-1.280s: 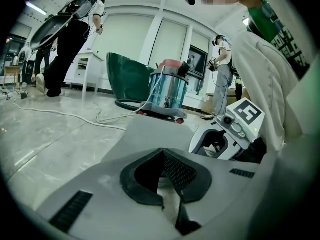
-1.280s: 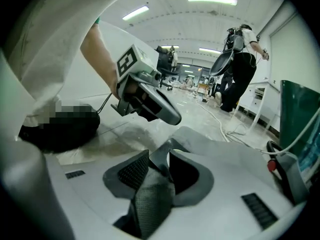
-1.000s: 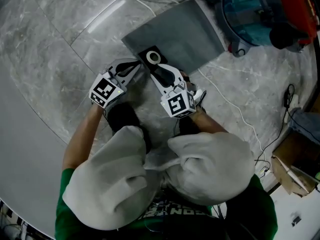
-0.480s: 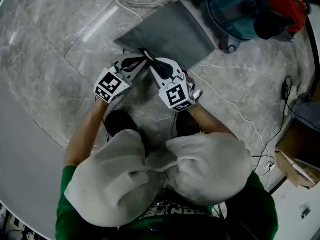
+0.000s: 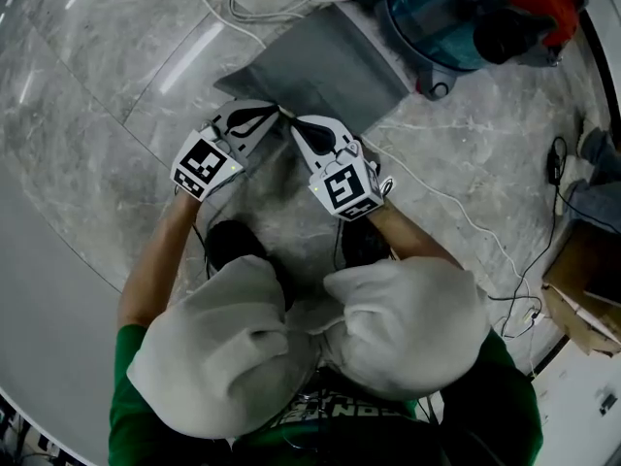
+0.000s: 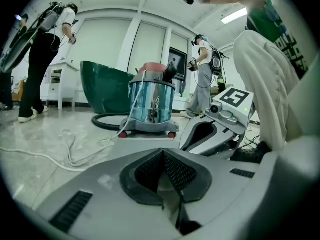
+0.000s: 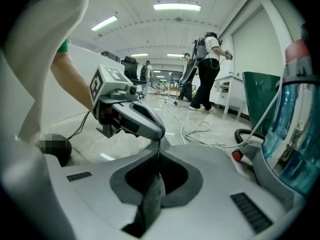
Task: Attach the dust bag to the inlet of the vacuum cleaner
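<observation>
A grey dust bag (image 5: 320, 66) lies flat on the marble floor (image 5: 97, 124). Its long axis runs from the person's tongs up toward the blue-and-red vacuum cleaner (image 5: 456, 17), with the far end near the cleaner's wheeled base. The left tongs (image 5: 278, 114) are clenched on the bag's raised near edge. The right tongs (image 5: 295, 123) are closing on that same edge, which sits thin between the jaws. From above, the tongs hide the gripped edge, and the frame crops the vacuum cleaner's top.
</observation>
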Demonstrator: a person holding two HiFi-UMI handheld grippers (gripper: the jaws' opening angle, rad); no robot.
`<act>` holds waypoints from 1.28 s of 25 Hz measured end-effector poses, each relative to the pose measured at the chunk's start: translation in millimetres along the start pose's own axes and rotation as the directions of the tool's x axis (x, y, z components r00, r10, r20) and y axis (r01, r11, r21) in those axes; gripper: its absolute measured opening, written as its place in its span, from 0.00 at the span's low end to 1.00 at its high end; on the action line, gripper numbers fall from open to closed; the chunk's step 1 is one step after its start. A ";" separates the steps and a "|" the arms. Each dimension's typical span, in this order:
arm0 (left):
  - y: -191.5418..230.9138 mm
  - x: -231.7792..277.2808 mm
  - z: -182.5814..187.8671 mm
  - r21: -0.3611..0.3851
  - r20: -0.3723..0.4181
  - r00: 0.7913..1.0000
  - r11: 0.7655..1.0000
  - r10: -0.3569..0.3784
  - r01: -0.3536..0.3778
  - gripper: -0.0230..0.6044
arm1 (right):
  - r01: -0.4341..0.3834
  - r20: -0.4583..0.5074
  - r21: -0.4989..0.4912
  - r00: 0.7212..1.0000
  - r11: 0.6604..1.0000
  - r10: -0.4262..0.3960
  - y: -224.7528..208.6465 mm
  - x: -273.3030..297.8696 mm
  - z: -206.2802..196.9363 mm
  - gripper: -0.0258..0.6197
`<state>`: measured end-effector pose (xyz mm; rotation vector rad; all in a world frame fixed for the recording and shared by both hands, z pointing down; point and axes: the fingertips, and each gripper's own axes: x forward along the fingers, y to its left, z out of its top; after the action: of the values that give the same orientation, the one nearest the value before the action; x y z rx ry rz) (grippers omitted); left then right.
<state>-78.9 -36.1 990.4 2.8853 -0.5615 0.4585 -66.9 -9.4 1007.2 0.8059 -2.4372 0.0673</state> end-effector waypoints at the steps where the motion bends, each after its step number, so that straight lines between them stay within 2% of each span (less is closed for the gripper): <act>1: 1.7 -0.1 8.3 0.017 0.006 1.000 1.000 -0.005 0.005 0.04 | -0.004 0.004 0.004 1.000 1.000 0.004 -0.9 -4.1 2.3 0.06; 9: 25.2 5.2 95.9 0.185 0.032 0.997 0.981 -0.067 0.060 0.04 | 0.027 0.063 -0.013 0.998 1.000 -0.026 -20.2 -47.0 35.7 0.06; 12: 31.3 13.2 116.8 0.233 -0.009 0.994 0.966 -0.111 0.110 0.04 | 0.053 0.099 -0.030 0.994 0.998 -0.050 -33.8 -67.8 50.7 0.06; 16: 19.2 27.0 134.3 0.283 -0.068 0.980 0.939 -0.185 0.197 0.04 | 0.089 0.131 -0.036 0.988 0.995 -0.084 -50.8 -92.1 67.9 0.06; 18: 15.1 31.0 143.7 0.260 -0.064 0.975 0.939 -0.213 0.223 0.04 | 0.110 0.152 -0.026 0.983 0.994 -0.104 -60.8 -103.2 72.7 0.06; 21: 9.6 32.9 155.8 0.165 -0.044 0.962 0.948 -0.270 0.273 0.04 | 0.141 0.168 0.013 0.975 0.990 -0.142 -74.7 -119.6 76.2 0.06; 23: 0.4 33.9 159.2 0.127 -0.056 0.944 0.935 -0.327 0.331 0.04 | 0.166 0.170 0.044 0.971 0.985 -0.171 -81.4 -128.5 78.8 0.06; 26: -10.3 34.2 167.3 0.104 -0.058 0.922 0.916 -0.383 0.387 0.04 | 0.200 0.182 0.068 0.961 0.977 -0.209 -92.0 -139.6 85.4 0.06; 32: -17.5 31.8 187.8 0.102 -0.026 0.906 0.900 -0.423 0.423 0.04 | 0.212 0.244 0.067 0.944 0.975 -0.222 -100.2 -157.1 97.1 0.06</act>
<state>5.8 -71.9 822.7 2.9806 0.1041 0.4328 44.3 -28.4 830.0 1.1579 -2.5679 -0.0742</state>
